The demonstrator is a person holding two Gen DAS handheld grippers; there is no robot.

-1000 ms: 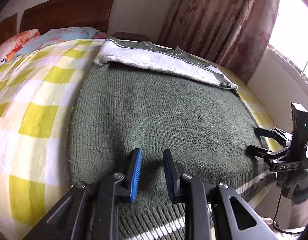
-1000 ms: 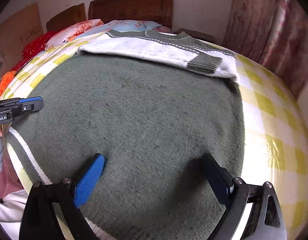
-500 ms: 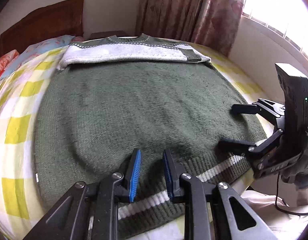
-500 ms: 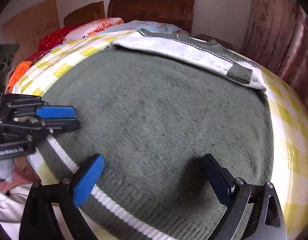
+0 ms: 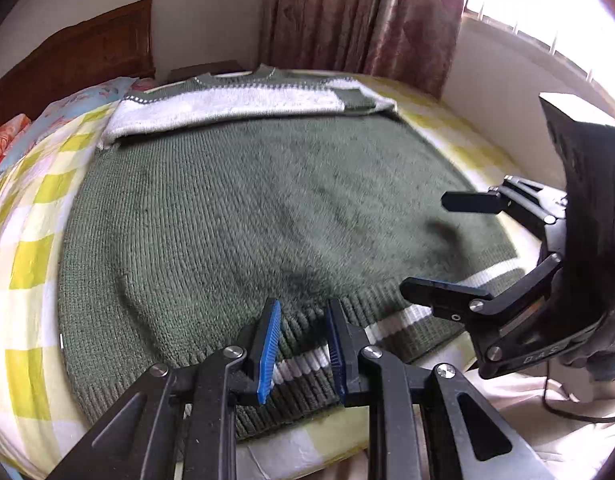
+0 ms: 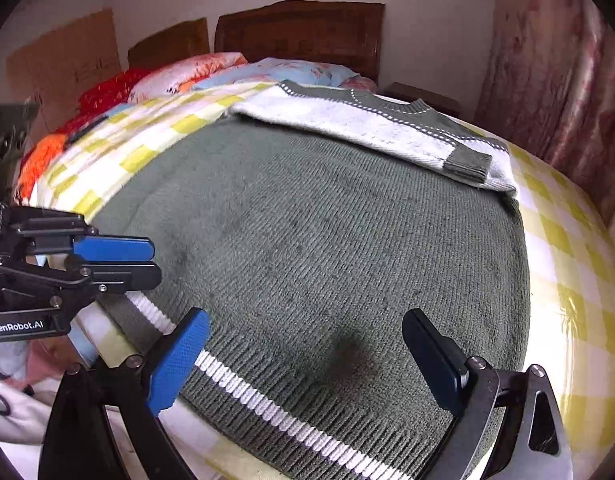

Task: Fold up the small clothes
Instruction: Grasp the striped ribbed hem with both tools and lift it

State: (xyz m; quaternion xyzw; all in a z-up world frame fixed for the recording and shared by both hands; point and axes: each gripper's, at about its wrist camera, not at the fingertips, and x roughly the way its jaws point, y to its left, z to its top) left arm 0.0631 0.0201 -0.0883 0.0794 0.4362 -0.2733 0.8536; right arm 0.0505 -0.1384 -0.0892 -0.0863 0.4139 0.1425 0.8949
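A green knit sweater (image 5: 267, 216) lies flat on the bed, its white-and-green sleeves (image 5: 243, 108) folded across the top near the collar. Its ribbed hem with a white stripe (image 6: 267, 400) hangs at the near bed edge. My left gripper (image 5: 301, 344) hovers over the hem, jaws a narrow gap apart and empty; it also shows in the right wrist view (image 6: 119, 260). My right gripper (image 6: 307, 356) is wide open over the hem near the sweater's right corner; it shows in the left wrist view (image 5: 447, 244) too.
The bed has a yellow-and-white checked sheet (image 6: 567, 264). Pillows (image 6: 195, 76) and a wooden headboard (image 6: 299, 36) are at the far end. Curtains (image 5: 359, 16) and a window (image 5: 547, 8) are on the right. Cardboard (image 6: 63, 68) leans on the wall.
Both grippers have drawn back from the sweater's body to its hem at the near bed edge and come closer together. The sweater has not moved.
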